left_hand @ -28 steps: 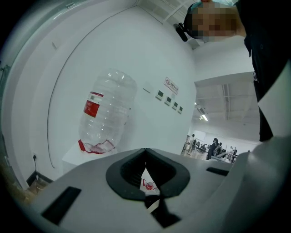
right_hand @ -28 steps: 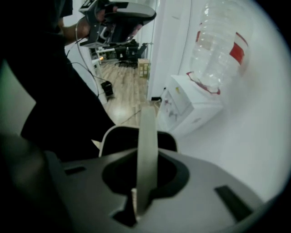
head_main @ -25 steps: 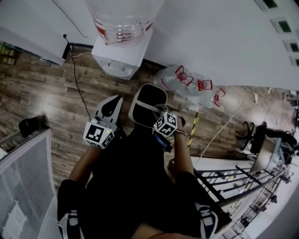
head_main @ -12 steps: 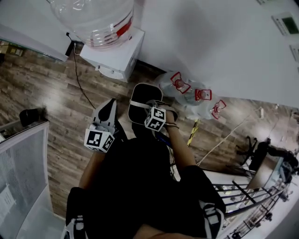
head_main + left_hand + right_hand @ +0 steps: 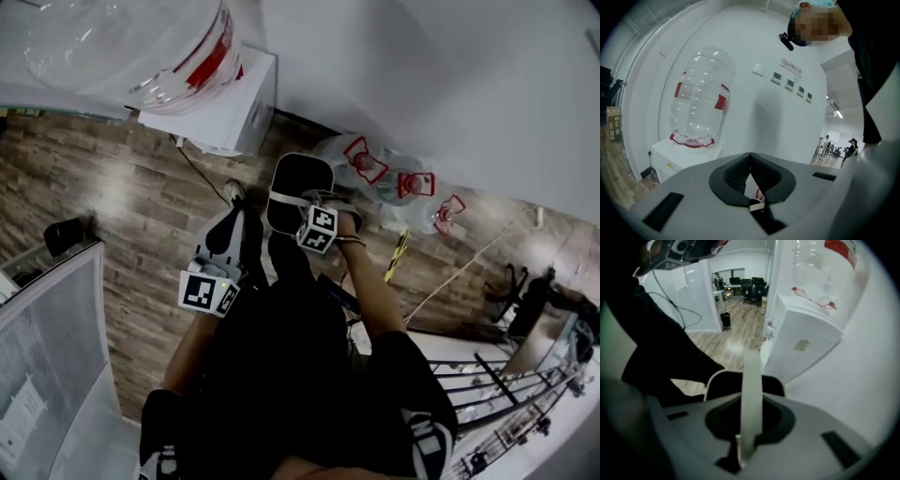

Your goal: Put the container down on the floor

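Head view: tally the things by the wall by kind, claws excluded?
Mounted jug: 1
Floor jugs: 3
White dispenser: 1
Black container: 1
Total: 6

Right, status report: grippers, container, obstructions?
Right gripper shut on white handle of black container. Left gripper shut, empty. Clear water bottles lie beside it on wood floor.

The left gripper (image 5: 750, 159) has its jaws pressed together, empty. At ten o'clock a clear water bottle (image 5: 699, 101) stands inverted on a white dispenser (image 5: 677, 157).
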Demonstrator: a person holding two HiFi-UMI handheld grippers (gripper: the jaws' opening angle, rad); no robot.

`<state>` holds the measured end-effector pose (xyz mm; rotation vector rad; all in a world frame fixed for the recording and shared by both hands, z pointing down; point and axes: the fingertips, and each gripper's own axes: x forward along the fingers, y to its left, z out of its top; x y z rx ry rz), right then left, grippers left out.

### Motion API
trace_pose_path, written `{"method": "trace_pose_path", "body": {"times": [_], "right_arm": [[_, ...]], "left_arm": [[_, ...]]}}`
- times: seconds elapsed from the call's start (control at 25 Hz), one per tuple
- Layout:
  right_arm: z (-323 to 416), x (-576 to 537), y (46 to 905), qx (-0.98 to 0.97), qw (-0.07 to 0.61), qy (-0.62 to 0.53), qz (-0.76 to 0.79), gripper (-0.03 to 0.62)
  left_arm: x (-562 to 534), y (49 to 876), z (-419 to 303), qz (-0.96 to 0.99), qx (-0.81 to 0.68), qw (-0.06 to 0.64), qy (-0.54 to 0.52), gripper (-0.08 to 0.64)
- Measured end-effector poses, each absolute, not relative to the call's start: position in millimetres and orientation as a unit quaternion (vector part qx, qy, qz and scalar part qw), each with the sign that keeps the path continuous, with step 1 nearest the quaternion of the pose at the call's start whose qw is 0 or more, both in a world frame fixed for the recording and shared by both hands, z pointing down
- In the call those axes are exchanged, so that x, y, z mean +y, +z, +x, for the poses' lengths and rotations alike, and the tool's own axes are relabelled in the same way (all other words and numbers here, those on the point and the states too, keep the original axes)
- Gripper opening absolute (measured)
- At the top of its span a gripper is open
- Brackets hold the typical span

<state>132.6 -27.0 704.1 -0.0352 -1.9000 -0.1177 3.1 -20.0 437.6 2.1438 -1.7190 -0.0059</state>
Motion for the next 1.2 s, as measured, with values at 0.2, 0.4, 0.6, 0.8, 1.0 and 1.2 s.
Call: {"method": "trace_pose_path", "body": {"times": [0.2,0.4,0.6,0.8,1.0,1.2], "right_arm": [[134.1,-51.4,745.0,-0.811,0.583,-0.045,-0.012,0.06],[124.1,-68.2,785.1,-0.81,0.584,-0.046,-0.012,0.06],[108.6,-91.1,830.5,-0.81,0.585,-0.042,-0.005,0.06],[96.4,-109.3,870.4,-0.808,0.587,-0.043,0.002,0.06],[82.2,-124.1,909.5,-0.81,0.585,-0.035,0.01,0.06],[68.1,-141.8,954.3,-0.808,0.588,-0.04,0.014,0.06]], "left_arm": [[-43.8,453.1,20.4,0.779,-0.592,0.208,0.005,0.032],[-59.9,460.8,29.8,0.79,-0.577,0.209,0.011,0.032],[-72.6,471.2,29.3,0.795,-0.571,0.204,0.014,0.032],[-73.7,485.7,27.9,0.794,-0.567,0.218,0.005,0.032],[-71.9,510.0,27.5,0.796,-0.559,0.23,0.004,0.032],[-77.9,539.8,16.2,0.788,-0.571,0.229,0.0,0.032]]}}
